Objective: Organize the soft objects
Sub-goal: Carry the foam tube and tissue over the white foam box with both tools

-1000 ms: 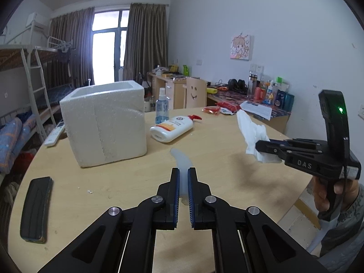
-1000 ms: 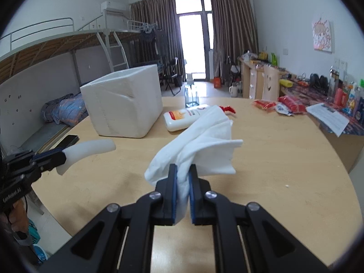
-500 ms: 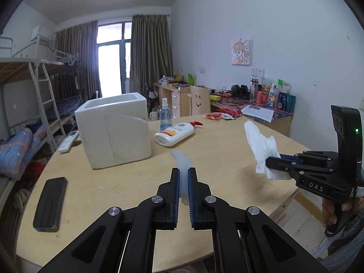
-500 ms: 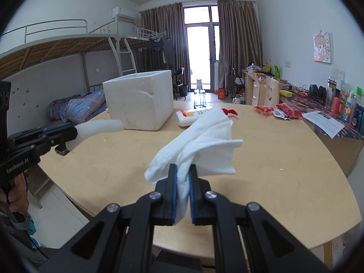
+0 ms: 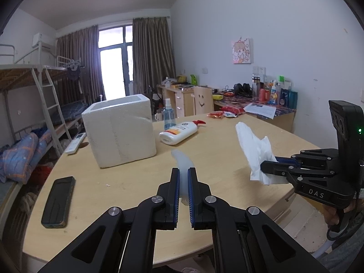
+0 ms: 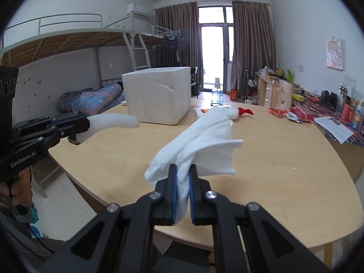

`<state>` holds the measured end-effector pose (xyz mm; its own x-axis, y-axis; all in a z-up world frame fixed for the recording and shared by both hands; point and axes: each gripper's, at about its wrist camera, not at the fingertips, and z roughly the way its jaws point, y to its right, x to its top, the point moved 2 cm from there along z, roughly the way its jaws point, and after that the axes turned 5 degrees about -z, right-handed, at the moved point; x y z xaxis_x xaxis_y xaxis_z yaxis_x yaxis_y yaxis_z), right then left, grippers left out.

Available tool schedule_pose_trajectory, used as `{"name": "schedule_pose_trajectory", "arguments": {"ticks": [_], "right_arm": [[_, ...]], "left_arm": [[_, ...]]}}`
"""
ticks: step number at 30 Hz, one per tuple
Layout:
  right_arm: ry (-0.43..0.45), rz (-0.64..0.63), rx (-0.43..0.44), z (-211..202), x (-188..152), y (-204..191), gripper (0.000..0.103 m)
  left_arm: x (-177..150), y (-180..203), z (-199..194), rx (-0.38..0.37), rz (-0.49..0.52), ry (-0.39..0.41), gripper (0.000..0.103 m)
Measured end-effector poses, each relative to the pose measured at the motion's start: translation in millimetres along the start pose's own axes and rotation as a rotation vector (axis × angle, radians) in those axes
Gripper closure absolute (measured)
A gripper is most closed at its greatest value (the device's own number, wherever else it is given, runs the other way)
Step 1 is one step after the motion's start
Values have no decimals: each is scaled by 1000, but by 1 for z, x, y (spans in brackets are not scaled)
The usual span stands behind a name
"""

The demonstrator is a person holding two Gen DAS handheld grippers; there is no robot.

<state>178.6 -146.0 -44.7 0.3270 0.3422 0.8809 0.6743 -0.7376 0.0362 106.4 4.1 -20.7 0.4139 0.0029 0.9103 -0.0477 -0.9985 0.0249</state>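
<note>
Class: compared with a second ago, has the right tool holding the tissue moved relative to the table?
Yes. The right tool with its tissue has pulled back toward the table near edge.

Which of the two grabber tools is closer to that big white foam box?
Left. The left gripper, clamped on a curved white piece, is on the foam box's side of the table. The right gripper, clamping a white tissue, is farther off.

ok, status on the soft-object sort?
Done: nothing visibly stowed. In hand: left gripper clamps a pale curved soft piece; right gripper clamps a white tissue, both above the table. Left: placing both, perhaps in the foam box.
</note>
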Motion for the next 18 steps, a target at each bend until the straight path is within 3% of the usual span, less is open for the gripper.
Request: {"name": "schedule_pose_trajectory", "arguments": {"ticks": [18], "right_arm": [[-10, -58, 73, 17, 8, -14, 91]], "left_arm": [[-4, -21, -10, 63, -42, 18, 96]]}}
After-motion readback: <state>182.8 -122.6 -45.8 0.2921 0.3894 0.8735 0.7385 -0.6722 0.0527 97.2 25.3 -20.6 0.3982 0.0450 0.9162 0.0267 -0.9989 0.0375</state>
